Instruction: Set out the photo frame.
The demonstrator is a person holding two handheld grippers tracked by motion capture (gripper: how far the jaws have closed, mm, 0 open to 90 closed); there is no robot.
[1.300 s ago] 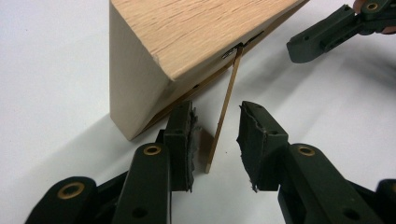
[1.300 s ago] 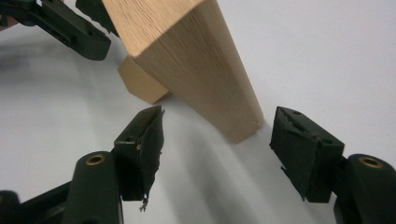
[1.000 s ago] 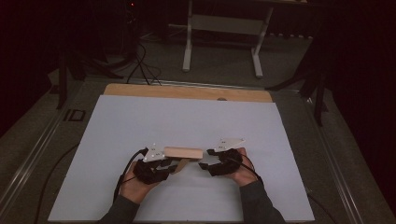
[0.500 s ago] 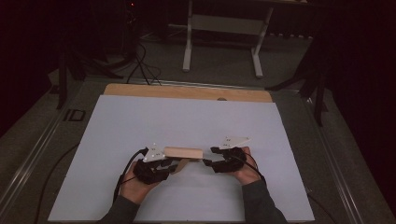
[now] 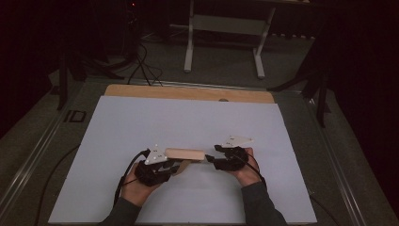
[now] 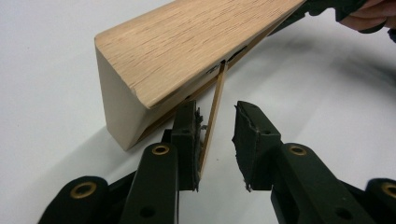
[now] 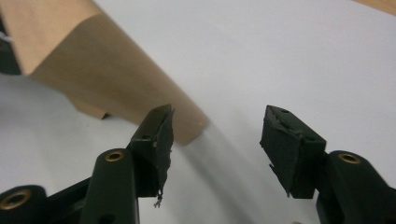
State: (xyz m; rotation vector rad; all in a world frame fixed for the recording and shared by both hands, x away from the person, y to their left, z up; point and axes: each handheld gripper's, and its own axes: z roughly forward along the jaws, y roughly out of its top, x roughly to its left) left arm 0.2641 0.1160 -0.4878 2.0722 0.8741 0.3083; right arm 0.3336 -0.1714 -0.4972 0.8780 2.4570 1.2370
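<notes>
The wooden block (image 5: 184, 154) lay tilted on the white tabletop (image 5: 188, 117), between the two tongs. The left tongs (image 6: 218, 140), whose jaws had just been closing, stood narrow around a thin wooden slat (image 6: 212, 112) hanging from the block's underside, apparently not yet pinched. The right tongs (image 7: 217, 140), also closing, gaped wide beside the block's end. The step looked like gripping the slat; next, the left jaws would need to close on it squarely.
</notes>
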